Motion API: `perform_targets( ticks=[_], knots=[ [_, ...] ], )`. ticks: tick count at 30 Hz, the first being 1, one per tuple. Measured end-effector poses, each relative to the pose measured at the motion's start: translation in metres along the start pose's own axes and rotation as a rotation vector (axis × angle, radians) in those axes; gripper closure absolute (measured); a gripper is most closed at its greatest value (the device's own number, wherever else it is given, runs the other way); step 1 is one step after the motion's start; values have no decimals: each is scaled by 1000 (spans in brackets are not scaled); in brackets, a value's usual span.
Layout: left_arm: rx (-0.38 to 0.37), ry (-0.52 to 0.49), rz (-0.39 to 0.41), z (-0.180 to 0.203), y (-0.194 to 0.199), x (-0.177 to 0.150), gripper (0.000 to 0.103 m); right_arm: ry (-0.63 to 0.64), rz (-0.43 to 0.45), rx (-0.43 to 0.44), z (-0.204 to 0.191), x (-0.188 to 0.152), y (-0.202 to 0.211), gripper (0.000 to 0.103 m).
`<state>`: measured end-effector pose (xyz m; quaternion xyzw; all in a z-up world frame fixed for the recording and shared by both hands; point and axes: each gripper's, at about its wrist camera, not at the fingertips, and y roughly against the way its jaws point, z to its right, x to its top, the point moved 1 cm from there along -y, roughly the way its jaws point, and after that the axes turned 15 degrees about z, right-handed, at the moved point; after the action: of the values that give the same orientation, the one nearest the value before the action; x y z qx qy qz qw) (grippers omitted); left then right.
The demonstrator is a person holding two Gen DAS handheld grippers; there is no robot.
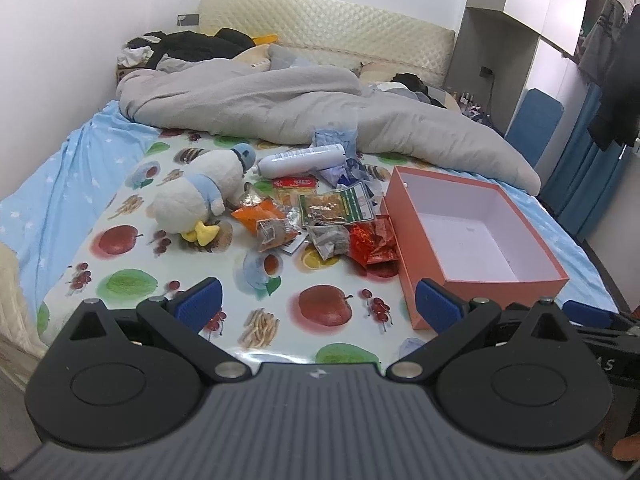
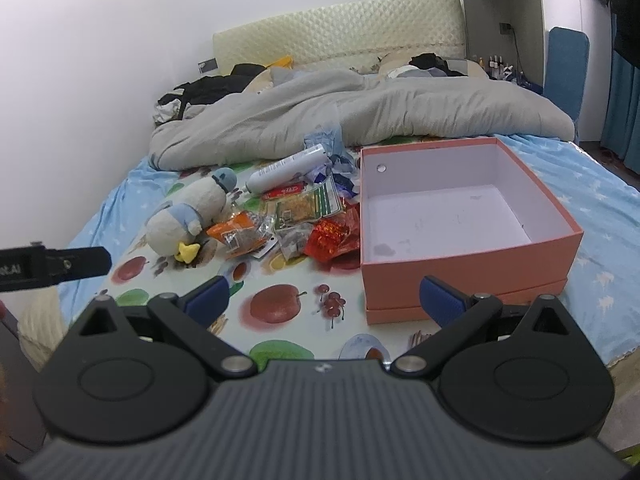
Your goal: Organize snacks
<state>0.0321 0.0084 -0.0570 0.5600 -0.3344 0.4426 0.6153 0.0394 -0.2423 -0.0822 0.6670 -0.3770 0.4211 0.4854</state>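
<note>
My left gripper (image 1: 318, 306) and right gripper (image 2: 324, 298) hang with jaws wide apart; the snack pile (image 1: 316, 220) sits mid-frame, well beyond them, beside the pink box (image 2: 464, 216).

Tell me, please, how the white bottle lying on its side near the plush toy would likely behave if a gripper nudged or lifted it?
The white bottle is a smooth cylinder lying on its side, so a nudge would probably set it rolling across the glossy fruit-print cloth. Its rigid-looking surface may slip between the pads. A grip across its middle seems safest, though its weight cannot be judged.
</note>
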Motion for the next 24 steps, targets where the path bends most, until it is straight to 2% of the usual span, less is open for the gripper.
perform_targets(
  ticks=[24],
  knots=[
    [-25,-9,12,4,3,-1,0,-13,21,1,2,-2,7,0]
  ],
)
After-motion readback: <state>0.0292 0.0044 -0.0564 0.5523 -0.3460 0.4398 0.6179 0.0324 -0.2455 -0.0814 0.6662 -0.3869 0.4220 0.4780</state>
